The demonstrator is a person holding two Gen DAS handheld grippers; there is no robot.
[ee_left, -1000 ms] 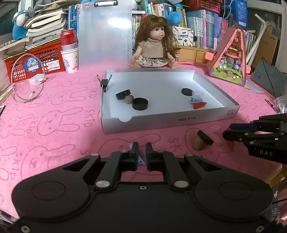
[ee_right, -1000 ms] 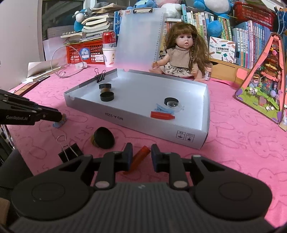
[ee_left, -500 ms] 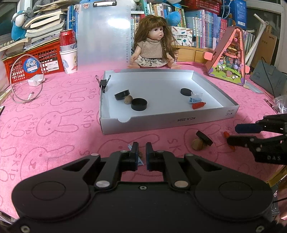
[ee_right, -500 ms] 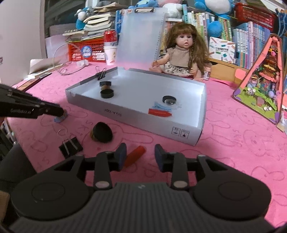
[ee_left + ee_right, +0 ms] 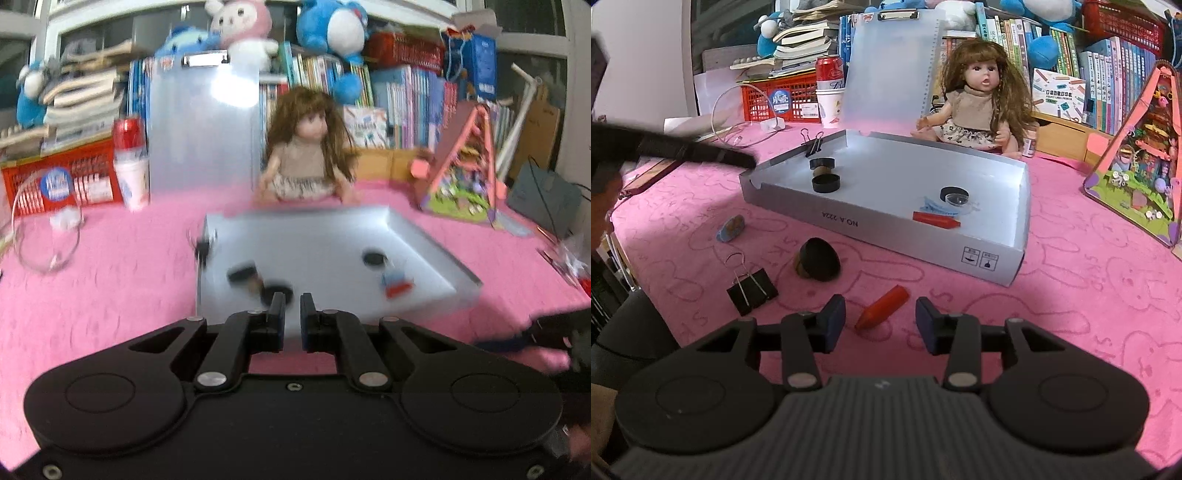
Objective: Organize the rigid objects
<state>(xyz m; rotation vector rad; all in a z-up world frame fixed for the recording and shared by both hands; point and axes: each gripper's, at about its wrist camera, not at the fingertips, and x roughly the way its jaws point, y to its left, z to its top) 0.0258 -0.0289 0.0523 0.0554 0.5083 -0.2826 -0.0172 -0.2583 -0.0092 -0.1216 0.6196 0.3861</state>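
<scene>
Pink bunny-print cloth [image 5: 110, 295] fills the left wrist view, blurred throughout. At centre lies the grey tray [image 5: 424, 236], its near wall partly hidden behind the left gripper [image 5: 291, 314], whose fingers are drawn together with only a slim gap and nothing visible between them. Inside the tray, smeared dark discs [image 5: 373, 258] and a red crayon [image 5: 397, 291] can be made out, little more. Bare cloth spreads wide at left and lower left. Along the back stand a doll [image 5: 306, 155], a translucent clipboard [image 5: 203, 125], a red basket [image 5: 55, 181] and rows of books. At the right edge the right gripper is a dark, cut-off blur.

Sharper, the right wrist view shows the same cloth with open room at lower right. The right gripper [image 5: 881, 325] has just been opening its jaws; they stand apart, and an orange-red crayon [image 5: 882, 306] lies on the cloth between and just ahead of the pads, not pressed by either. To its left sit a black binder clip [image 5: 751, 290], a dark cap over a brown piece [image 5: 818, 258], and a small blue oval item [image 5: 730, 228]. The tray's near wall [image 5: 886, 229] runs across mid-frame; inside lie black caps [image 5: 825, 181], a clear lens-like piece [image 5: 956, 199], a pale blue bit and a second crayon [image 5: 936, 219]. Another clip [image 5: 812, 146] grips the far left rim. The left gripper reaches in from the upper left edge, cut off, its tip near the tray's left corner. A toy house [image 5: 1137, 155] bounds the right.
</scene>
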